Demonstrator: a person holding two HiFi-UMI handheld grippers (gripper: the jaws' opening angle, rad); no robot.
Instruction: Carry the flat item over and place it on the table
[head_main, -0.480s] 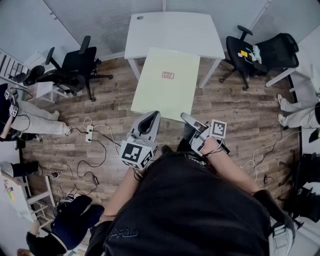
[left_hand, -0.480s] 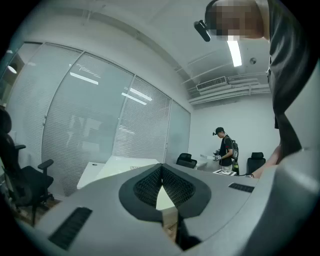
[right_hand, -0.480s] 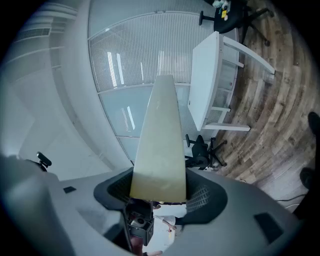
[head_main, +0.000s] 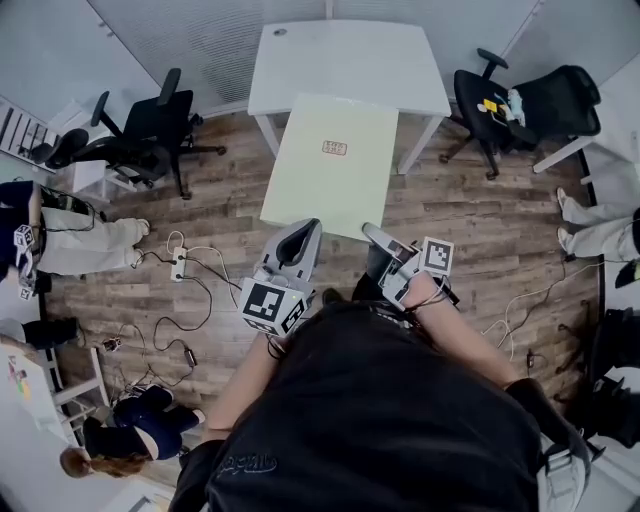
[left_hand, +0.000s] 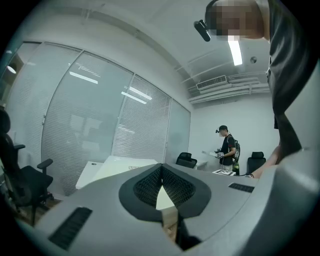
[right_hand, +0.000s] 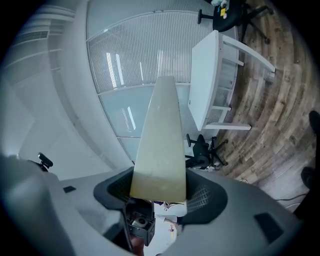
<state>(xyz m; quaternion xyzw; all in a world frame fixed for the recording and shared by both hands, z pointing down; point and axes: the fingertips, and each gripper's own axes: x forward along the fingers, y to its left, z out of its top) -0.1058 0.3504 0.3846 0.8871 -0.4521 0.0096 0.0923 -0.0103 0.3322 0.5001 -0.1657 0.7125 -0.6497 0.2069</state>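
Note:
A pale green flat board (head_main: 330, 165) hangs level in the air over the wood floor, its far edge overlapping the near side of the white table (head_main: 345, 65). My left gripper (head_main: 300, 232) is shut on the board's near edge; the left gripper view shows the pads (left_hand: 145, 187) pinched together, with a pale sliver of board (left_hand: 162, 199) between them. My right gripper (head_main: 378, 238) holds the near right corner. In the right gripper view the board (right_hand: 161, 145) fills the gap between the wide-set jaws of that gripper (right_hand: 159, 192) and stretches away toward the table (right_hand: 205, 80).
Black office chairs stand left (head_main: 150, 130) and right (head_main: 520, 105) of the table. A power strip and cables (head_main: 180, 265) trail on the floor at the left. People sit at the left edge (head_main: 70, 235) and the right edge (head_main: 595, 225). Another person (left_hand: 227, 150) stands across the room.
Both grippers and the board have barely shifted. The people at the left edge of the head view have changed position.

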